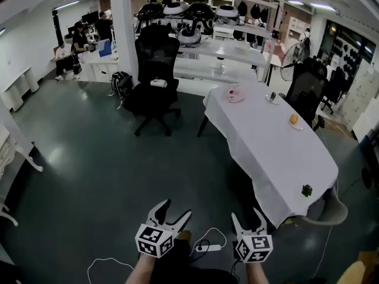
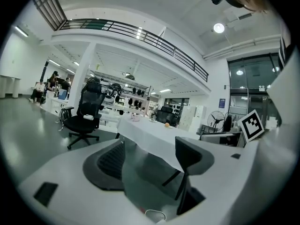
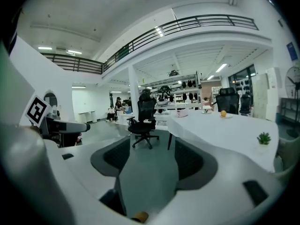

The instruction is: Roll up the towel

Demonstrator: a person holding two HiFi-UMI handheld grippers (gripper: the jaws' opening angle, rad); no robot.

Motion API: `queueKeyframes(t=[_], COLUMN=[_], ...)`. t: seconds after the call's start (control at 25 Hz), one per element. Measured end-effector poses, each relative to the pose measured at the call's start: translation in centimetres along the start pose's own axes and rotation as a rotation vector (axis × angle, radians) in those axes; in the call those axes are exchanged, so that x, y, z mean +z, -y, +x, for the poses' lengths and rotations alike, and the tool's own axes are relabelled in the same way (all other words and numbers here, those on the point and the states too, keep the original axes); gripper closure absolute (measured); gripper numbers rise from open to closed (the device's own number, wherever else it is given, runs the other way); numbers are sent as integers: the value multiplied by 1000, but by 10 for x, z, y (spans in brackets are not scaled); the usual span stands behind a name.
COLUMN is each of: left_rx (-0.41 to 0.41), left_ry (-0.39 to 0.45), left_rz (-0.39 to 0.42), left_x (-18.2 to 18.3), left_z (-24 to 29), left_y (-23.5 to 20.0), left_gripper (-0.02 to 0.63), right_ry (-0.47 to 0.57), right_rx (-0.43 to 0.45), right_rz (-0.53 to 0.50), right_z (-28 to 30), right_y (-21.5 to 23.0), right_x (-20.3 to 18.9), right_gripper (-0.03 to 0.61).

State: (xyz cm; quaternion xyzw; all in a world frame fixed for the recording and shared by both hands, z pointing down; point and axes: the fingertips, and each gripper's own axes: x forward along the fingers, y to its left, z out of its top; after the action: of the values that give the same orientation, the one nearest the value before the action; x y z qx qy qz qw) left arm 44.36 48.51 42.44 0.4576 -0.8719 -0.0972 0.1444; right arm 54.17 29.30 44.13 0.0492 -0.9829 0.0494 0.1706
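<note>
Both grippers were held low and side by side on forward-extended forearms, over the dark glossy floor (image 1: 89, 176) and well apart from the table (image 1: 278, 152). The left gripper (image 1: 176, 210) was found with its jaws spread wide and nothing between them. The right gripper (image 1: 246, 216) was likewise parted and empty. The towel (image 1: 235, 93), seen as a small pink bunched mass, was located near the far end of the table, which was draped in smooth white cloth. Its folds could not be made out.
</note>
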Motion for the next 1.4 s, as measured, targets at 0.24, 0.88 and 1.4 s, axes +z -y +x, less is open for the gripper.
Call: queueKeyframes(t=[0.24,0.88,1.4], left_rx=[-8,-95,-46], left_ry=[-13,-31,-45], left_rz=[1,30,10], left_x=[25,60,54], left_z=[41,129,125], left_y=[-33,-95,-143], left_gripper=[264,264,264], right_ry=[-7,0,-34], right_rx=[-20,-107,-97], right_rz=[-3,26,27], right_z=[46,135,164], right_y=[10,24,4], right_x=[25,54,44], right_gripper=[287,293,293])
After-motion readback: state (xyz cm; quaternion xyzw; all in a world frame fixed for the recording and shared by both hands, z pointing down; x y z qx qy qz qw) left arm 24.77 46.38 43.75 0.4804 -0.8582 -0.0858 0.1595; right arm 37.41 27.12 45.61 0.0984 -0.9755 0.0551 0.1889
